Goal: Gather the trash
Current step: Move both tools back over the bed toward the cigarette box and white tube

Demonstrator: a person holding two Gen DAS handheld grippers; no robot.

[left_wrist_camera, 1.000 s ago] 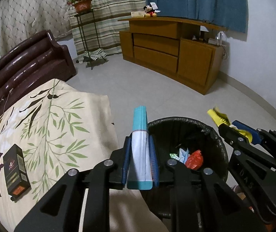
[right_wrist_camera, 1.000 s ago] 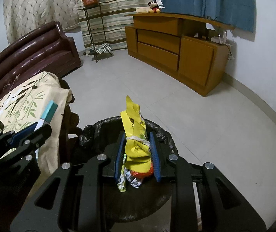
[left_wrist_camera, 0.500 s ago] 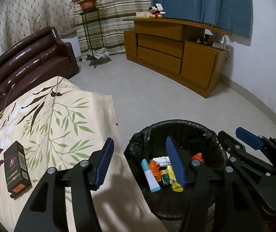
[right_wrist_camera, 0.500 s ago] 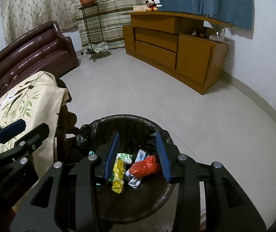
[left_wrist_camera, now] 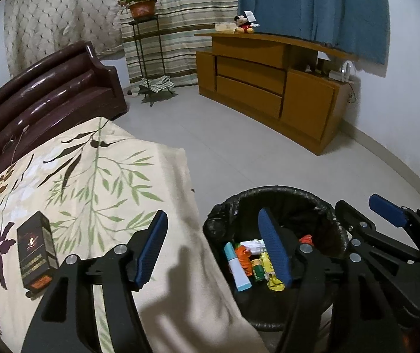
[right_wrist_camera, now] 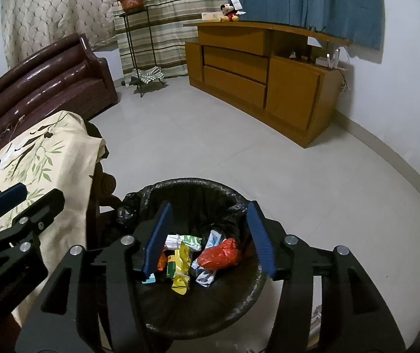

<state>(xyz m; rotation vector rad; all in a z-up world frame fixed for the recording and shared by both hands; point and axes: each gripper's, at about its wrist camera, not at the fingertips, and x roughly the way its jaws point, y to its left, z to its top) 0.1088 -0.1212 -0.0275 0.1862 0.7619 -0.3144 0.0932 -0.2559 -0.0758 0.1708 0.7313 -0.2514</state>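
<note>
Changed since earlier: both loads have been released; the teal-ended tube (left_wrist_camera: 237,269) and the yellow wrapper (right_wrist_camera: 181,276), clamped a second ago, now lie in the bin, and both sets of jaws have just been opening with nothing between them.
Bin: the black-lined trash bin (left_wrist_camera: 321,206) stands on the floor at the near right, just beside the hanging edge of the floral cloth (left_wrist_camera: 98,182).
Cloth surface: one item is left on it, as far as can be seen, a dark box (left_wrist_camera: 35,253) at the near left.
Dark box, axis: its long side runs near-to-far, roughly along the line of the fingers.
Left gripper (left_wrist_camera: 214,248): held roughly half open and empty, astride the cloth edge and bin rim; the box lies to its left and slightly nearer.
Right gripper (right_wrist_camera: 208,239): about half open, empty, over the bin's middle, well apart from the box.
Nearer hand: judged to be the left; a swing leftward is called for.
</note>
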